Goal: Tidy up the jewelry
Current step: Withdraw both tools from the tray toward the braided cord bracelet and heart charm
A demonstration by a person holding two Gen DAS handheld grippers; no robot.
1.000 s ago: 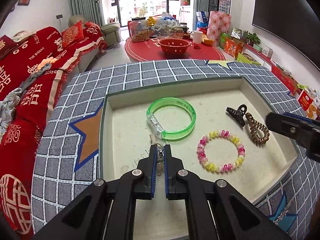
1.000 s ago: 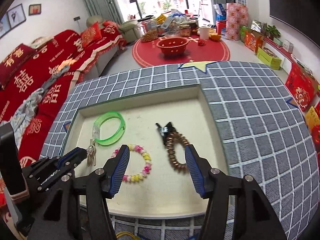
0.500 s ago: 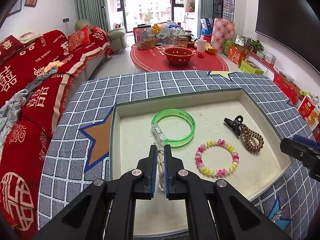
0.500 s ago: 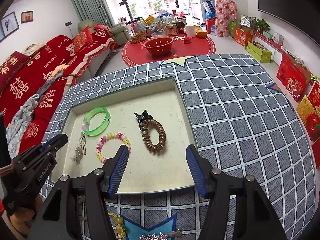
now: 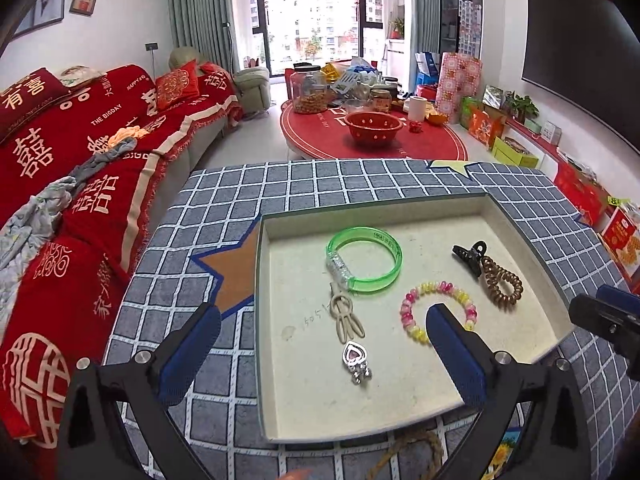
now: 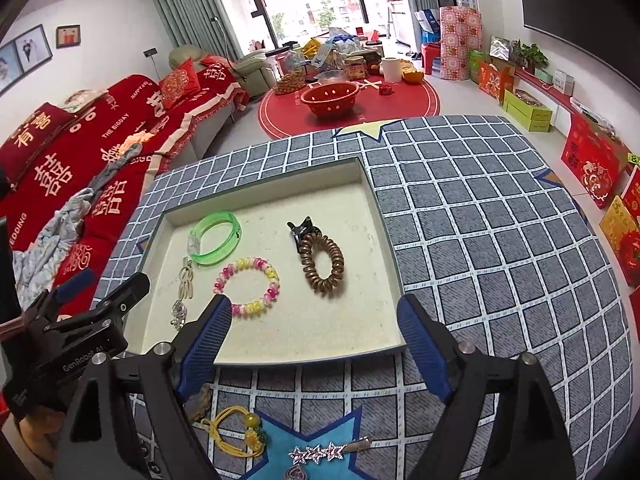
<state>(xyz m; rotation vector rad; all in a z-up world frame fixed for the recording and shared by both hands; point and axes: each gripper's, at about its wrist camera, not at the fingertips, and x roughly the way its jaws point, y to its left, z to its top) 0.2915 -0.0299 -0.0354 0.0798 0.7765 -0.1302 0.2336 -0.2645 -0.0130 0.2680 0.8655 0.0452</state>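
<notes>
Left wrist view: we see our left tool (image 5: pixel 320 332) gaping wide, empty, the heart pendant (image 5: pixel 354 354) lying in the tray (image 5: pixel 496 208) between its fingers.

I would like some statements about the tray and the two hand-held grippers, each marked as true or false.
1. The left hand-held gripper is open and holds nothing. True.
2. The green bangle lies outside the tray. False: it lies inside the tray, toward the far left.
3. The beaded bracelet lies between the green bangle and the brown coil hair tie. True.
4. The right hand-held gripper is shut on the black hair claw. False: it is open, and the claw lies in the tray against the coil hair tie.
5. A star hair clip lies on the cloth outside the tray. True.
</notes>
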